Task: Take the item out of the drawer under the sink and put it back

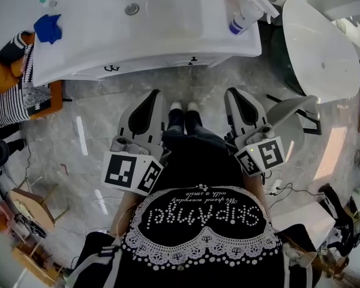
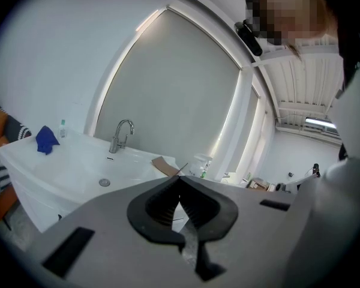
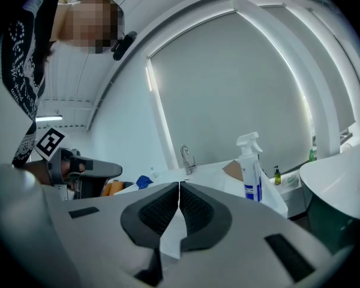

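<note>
The white sink cabinet (image 1: 168,38) stands in front of me, and its drawer fronts with small black handles (image 1: 111,68) are closed. What lies inside them is hidden. My left gripper (image 1: 154,95) hangs above the floor just short of the cabinet, its jaws together with nothing between them. My right gripper (image 1: 233,92) is level with it to the right, also shut and empty. In the left gripper view the left gripper (image 2: 180,176) points toward the basin and faucet (image 2: 121,134). In the right gripper view the right gripper (image 3: 180,183) points at the same counter.
A spray bottle (image 1: 246,14) stands on the counter's right end and a blue cloth (image 1: 48,27) lies on its left end. A white tub (image 1: 321,47) is at the right. A striped cloth on an orange seat (image 1: 18,83) is at the left. Cables (image 1: 282,188) lie on the marble floor.
</note>
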Available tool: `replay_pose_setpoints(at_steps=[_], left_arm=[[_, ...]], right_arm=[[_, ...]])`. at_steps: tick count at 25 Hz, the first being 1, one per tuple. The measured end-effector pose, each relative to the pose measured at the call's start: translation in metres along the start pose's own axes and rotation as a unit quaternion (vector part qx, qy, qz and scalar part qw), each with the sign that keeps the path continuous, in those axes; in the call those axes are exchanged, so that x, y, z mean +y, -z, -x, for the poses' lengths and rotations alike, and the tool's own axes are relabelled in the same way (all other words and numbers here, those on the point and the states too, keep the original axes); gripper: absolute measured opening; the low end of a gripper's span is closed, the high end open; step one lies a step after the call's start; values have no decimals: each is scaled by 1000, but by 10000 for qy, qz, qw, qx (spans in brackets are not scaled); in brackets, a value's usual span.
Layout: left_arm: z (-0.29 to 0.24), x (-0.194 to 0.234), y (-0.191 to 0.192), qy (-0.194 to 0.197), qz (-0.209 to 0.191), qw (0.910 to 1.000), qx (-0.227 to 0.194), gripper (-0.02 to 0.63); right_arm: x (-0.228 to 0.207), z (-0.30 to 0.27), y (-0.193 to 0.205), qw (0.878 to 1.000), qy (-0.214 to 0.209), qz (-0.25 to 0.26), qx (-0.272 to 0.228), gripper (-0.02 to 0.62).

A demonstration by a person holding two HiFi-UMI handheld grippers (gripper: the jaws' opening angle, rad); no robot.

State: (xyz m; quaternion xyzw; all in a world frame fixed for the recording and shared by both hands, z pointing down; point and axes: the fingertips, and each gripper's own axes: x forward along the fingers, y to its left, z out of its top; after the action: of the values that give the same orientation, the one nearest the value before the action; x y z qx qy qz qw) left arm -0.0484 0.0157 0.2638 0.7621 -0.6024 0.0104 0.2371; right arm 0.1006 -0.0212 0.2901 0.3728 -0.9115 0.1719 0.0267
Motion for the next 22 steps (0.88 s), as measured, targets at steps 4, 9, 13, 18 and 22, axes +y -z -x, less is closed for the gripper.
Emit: replay_pose_setpoints(at_steps=[4,9,13,18,22], left_arm=[[-2,2,-4,30,-27,10000,-68,3],[-4,2,-9,125,-38,9998,-141,3],[-5,3,-10,194,-32,9997,-128,3],[-5,10,-5,220,24,9998,-32,3],[-9,13,4,267,104,9995,97,3]], right_arm=[[1,-1,-3,10000,14,55,-46,20],[-3,1,-6,9998,142,153,-57,20],[-5,1,-6,9993,294,197,-73,20],[-2,-6,-3,9995,240,161,-86,21],[-4,-20,11,9998,75,163,72,21]])
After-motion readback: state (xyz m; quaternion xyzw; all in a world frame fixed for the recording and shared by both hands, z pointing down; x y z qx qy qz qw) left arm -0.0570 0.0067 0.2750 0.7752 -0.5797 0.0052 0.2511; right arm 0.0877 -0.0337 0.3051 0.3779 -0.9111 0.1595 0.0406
